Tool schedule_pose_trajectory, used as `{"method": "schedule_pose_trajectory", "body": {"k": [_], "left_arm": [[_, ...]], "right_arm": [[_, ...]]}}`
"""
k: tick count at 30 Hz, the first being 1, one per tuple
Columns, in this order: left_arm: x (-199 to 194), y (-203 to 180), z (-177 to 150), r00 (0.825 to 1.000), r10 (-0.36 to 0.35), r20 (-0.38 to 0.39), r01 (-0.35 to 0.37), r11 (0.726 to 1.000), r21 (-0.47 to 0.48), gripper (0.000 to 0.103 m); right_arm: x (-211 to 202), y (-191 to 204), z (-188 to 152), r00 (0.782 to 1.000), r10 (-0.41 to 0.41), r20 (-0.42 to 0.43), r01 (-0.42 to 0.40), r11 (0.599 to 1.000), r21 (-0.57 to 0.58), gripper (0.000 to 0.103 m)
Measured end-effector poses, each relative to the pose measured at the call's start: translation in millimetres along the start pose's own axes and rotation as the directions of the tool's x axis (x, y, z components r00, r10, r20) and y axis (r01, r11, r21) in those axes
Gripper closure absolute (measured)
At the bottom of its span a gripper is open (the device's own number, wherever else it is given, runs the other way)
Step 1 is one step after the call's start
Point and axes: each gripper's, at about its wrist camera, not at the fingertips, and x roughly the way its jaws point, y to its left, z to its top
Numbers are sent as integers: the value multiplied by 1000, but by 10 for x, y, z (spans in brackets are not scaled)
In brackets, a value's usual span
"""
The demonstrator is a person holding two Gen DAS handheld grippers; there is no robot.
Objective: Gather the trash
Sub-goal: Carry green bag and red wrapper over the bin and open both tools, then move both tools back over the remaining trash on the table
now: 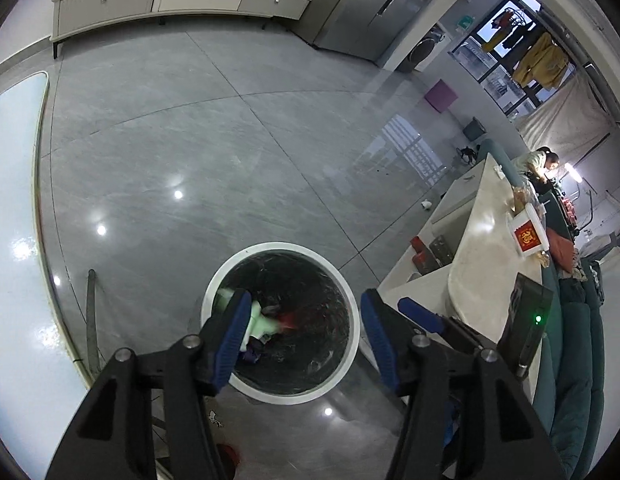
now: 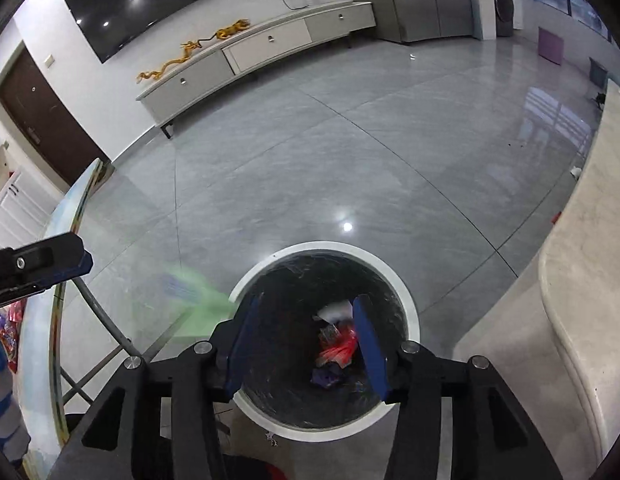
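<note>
On our left, the left claw (image 1: 302, 332) hangs over the bin (image 1: 351, 320) with its jaws apart and nothing between them; a blurred green wrapper (image 1: 262, 322) sits inside near the rim. The right claw (image 2: 306, 344) is likewise parted and empty above red and purple scraps (image 2: 335, 354). We judge both loads dropped. A white scrap (image 1: 426, 204) remains on the floor.

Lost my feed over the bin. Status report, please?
Left tongs and right tongs open, empty, above the round white-rimmed black-lined trash bin. Blurred pale green wrapper and red wrapper inside. Nothing in the way.
</note>
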Motion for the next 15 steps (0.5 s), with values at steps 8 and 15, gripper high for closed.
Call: {"method": "schedule_pose_trajectory", "body": {"k": [8,15], "left_arm": [[-385,-14,-147,992,100,72,-104,994,40,48],[-1100,170,-316,969,156,192,-162,987,16,48]], "right_arm": [[-145,96,-25,999,25,31,-25,1000,10,57],[-491,526,49,992,89,94,-85,995,-44,57]]}}
